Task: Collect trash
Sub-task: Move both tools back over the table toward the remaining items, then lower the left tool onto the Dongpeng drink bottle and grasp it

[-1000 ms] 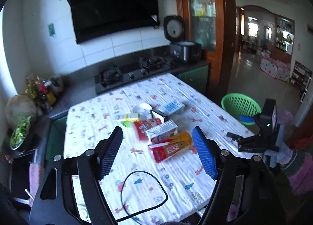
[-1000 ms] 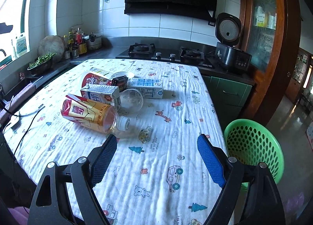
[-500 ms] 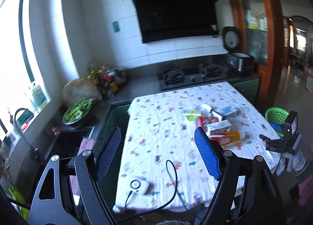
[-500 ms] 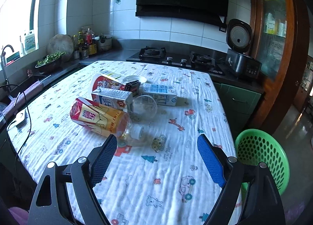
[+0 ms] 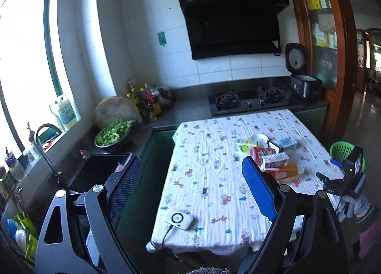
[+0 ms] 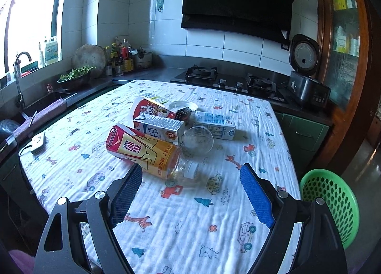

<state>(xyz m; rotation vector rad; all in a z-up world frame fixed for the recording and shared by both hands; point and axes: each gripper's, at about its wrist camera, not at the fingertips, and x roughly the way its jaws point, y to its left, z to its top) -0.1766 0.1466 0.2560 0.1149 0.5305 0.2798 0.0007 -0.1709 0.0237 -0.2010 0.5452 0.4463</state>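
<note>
A pile of trash lies mid-table on the cartoon-print cloth [image 6: 166,214]: a yellow-and-red plastic bottle [image 6: 145,150] on its side, a grey milk carton [image 6: 162,129], a blue-white carton [image 6: 214,124], a clear plastic cup [image 6: 198,139], a red-white paper cup [image 6: 148,110] and a white lid [image 6: 183,106]. The pile shows small in the left wrist view [image 5: 273,157]. My right gripper [image 6: 190,193] is open and empty, just short of the bottle. My left gripper [image 5: 190,188] is open and empty, held back off the table's near-left corner. A green basket [image 6: 331,202] stands on the floor at the right.
A white puck with a cable [image 5: 178,219] lies on the table's near corner. A sink [image 5: 100,169] and a bowl of greens [image 5: 112,133] are on the left counter. A gas hob [image 6: 228,79] and rice cooker [image 6: 307,83] stand behind the table.
My left gripper has pulled far back and swung left, away from the trash pile. My right gripper has risen slightly and the bottle now sits closer between its fingers.
</note>
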